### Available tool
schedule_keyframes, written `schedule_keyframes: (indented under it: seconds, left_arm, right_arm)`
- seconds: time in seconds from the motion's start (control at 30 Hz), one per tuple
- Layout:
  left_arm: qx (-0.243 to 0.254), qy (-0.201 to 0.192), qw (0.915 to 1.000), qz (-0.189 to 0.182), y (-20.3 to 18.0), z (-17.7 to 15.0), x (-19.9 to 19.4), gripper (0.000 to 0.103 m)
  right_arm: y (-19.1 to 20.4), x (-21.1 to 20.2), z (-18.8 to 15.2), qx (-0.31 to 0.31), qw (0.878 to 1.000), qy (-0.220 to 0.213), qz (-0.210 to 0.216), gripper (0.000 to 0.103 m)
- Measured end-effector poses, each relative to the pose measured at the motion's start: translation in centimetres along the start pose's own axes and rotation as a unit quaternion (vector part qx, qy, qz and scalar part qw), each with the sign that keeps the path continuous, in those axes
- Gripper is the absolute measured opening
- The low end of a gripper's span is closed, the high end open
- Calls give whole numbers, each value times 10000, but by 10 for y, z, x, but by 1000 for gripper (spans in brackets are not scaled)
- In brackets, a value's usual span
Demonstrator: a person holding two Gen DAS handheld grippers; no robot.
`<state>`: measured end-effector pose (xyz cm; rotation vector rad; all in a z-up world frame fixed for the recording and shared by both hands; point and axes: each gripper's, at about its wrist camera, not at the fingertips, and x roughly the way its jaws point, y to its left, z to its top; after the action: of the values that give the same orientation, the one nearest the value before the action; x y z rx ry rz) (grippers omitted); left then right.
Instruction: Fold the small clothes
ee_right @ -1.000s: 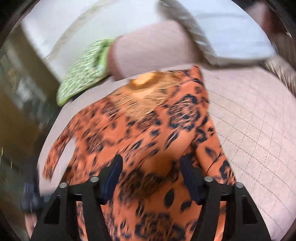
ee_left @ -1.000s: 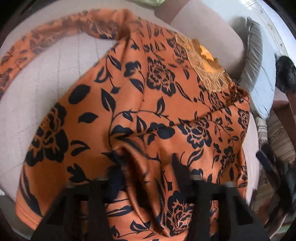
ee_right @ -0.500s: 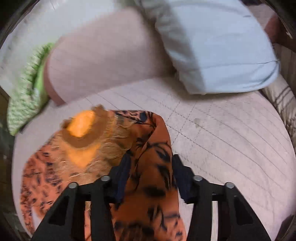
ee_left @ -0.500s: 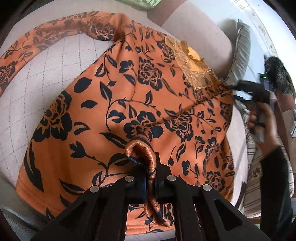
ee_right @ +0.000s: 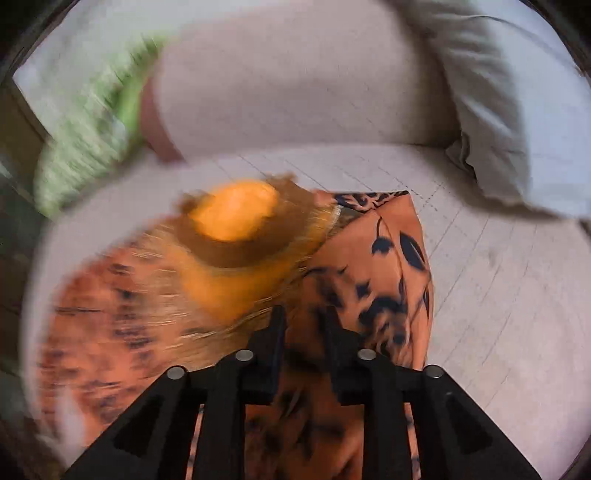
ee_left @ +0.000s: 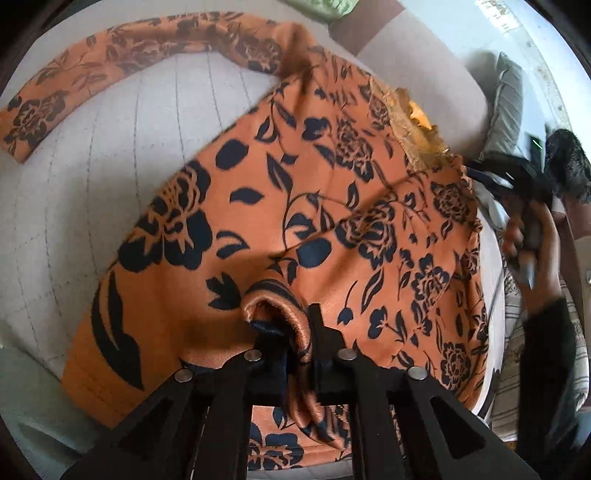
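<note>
On sofa [ee_right: 498, 295], blurred garment [ee_right: 388, 258], probably pinched

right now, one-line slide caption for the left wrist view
Left gripper pinches a fold of the orange floral top on the quilted cushion.

We read this as a home living room: quilted beige sofa seat [ee_left: 92, 192] with padded backrest [ee_right: 295, 85], grey throw pillow [ee_left: 508, 107], green patterned cushion [ee_right: 88, 136], daylight on a pale wall [ee_left: 491, 33] behind.

blurred: orange garment [ee_right: 122, 314], green cloth [ee_right: 92, 122] | cut off: garment hem, bottom edge, left view
</note>
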<state>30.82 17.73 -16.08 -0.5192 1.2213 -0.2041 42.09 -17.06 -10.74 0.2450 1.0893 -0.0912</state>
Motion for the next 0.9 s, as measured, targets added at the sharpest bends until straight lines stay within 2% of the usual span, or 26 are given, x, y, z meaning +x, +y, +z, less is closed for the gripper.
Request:
schedule_keyframes:
  seconds: [0.03, 0.1, 0.2, 0.27, 0.33, 0.37, 0.43, 0.47, 0.53, 0.57, 0.63, 0.73, 0.8, 0.87, 0.9]
  left_arm:
    - [1, -45, 10000, 51, 1, 0, 1, 11]
    - [31, 57, 9999, 94, 0, -1, 5, 11]
    - [34, 63, 9999, 124, -1, -2, 7, 11]
    - [13, 46, 9999, 139, -1, -2, 7, 11]
    - [-37, 5, 9999, 156, 0, -2, 7, 11]
    - [-61, -22, 9998, 175, 1, -2, 7, 11]
    - [-72, -18, 9998, 184, 2, -2, 8, 11]
    - [-57, -36, 9998, 213, 2, -2, 9, 11]
    - [35, -63, 9995, 302, -2, -3, 9, 11]
    - [70, -72, 9994, 338, -3, -3, 9, 11]
    - [90, -85, 9992, 368, -4, -4, 10, 11]
    - [126, -81, 9991, 408, -6, -4, 12, 11]
    - [166, -106, 9987, 474, -8, -3, 13, 11]
    - [210, -130, 9985, 493, -9, -4, 13, 10]
    - [243, -147, 9985, 476, -10, -4, 11, 8]
  right_arm:
    - [-5, -19, -10, 48, 9998, -186, 61, 41]
    - [-22, -53, -36, 231, 9982, -549, 64, 55]
    - [-51, -63, -65, 587, 9976, -311, 180, 54]
    - [-63, -53, -75, 754, 9969, -150, 190, 48]
    - [-61, -44, -83, 393, 9988, -71, -275, 40]
    - [-58, -43, -87, 208, 9992, -62, -332, 40]
    - [-48, -44, -91, -97, 9999, -21, -83, 37]
    - [-39, -45, -94, -419, 9988, -30, -234, 38]
    - [-22, -44, -100, -1123, 9913, -125, -682, 42]
    - [-12, -39, -104, -1544, 9842, -117, -861, 40]
    - [-3, -28, -109, -2008, 9727, -35, -1166, 37]
    - [0, -13, -103, -2384, 9583, -44, -1574, 37]
    - [3, -11, -96, -2416, 9593, -102, -1460, 35]
    - [8, -13, -96, -2539, 9549, -214, -1523, 18]
    - [9, -18, -97, -2479, 9573, -201, -1472, 13]
